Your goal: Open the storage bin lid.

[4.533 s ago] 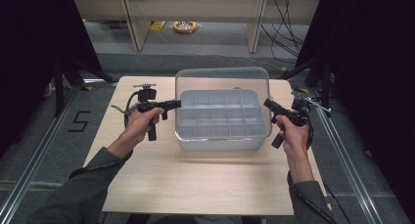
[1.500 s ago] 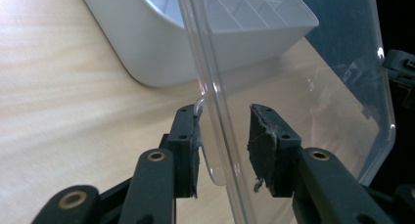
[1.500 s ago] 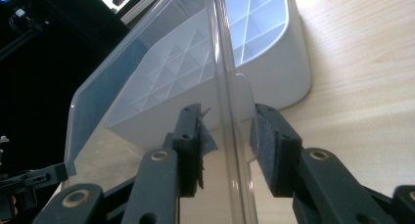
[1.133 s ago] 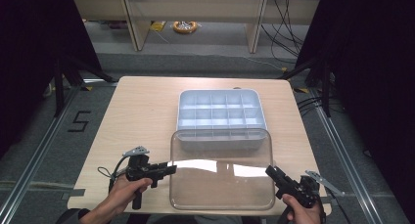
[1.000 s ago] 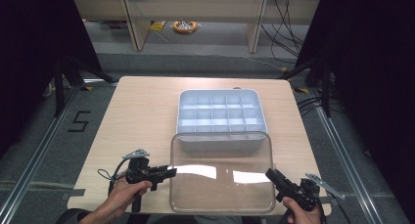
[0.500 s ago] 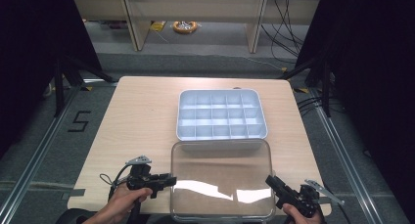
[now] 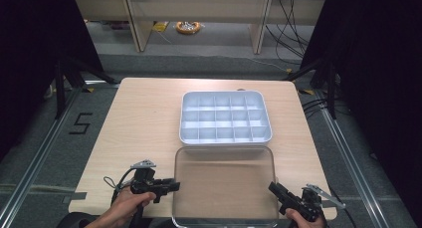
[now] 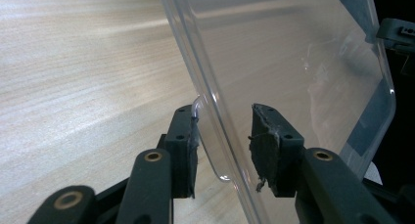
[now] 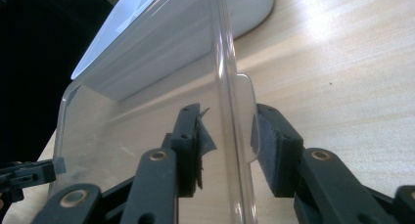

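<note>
While the lid (image 7: 224, 185) lies before the tray (image 7: 225, 118), both grippers (image 8: 222, 150) (image 9: 227, 150) straddle its rims, jaws apart.

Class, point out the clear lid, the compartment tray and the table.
clear lid (image 7: 224, 185), high view, middle of its flat panel.
compartment tray (image 7: 225, 138), high view, near wall.
table (image 7: 144, 118), high view, bare wood left of tray.

Both tools (image 7: 171, 184) (image 7: 272, 188) apparently parted.
</note>
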`<action>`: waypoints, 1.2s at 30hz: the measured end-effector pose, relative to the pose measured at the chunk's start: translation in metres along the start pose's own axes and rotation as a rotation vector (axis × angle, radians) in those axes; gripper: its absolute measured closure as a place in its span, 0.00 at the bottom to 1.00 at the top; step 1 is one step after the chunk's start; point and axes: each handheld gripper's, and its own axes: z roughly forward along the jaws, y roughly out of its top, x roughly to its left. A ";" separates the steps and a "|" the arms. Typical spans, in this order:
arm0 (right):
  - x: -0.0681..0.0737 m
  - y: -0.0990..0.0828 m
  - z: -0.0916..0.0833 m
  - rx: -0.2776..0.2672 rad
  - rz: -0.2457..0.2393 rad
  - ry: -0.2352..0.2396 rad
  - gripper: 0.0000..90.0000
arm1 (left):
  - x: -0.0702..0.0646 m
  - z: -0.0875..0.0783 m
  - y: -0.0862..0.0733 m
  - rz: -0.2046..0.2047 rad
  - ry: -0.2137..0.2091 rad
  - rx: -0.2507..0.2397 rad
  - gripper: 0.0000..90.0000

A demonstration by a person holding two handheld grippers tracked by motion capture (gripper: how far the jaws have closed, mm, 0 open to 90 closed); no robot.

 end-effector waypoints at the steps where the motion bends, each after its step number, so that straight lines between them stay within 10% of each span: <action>1: 0.000 0.000 0.000 0.000 0.000 0.000 0.72 | 0.000 0.000 0.000 0.000 0.000 0.000 0.68; 15: -0.005 0.000 0.005 0.038 0.012 -0.016 0.71 | 0.002 0.009 0.001 0.006 0.021 0.038 0.63; 16: -0.002 -0.001 0.008 0.033 0.068 0.001 0.71 | 0.003 0.009 0.001 0.004 0.019 0.037 0.63; 18: -0.008 0.000 0.010 0.020 -0.013 -0.013 0.71 | 0.003 0.010 0.002 0.008 0.018 0.044 0.63; 36: -0.009 0.000 0.015 0.060 -0.027 -0.066 0.71 | -0.001 0.014 0.001 0.076 0.063 0.050 0.57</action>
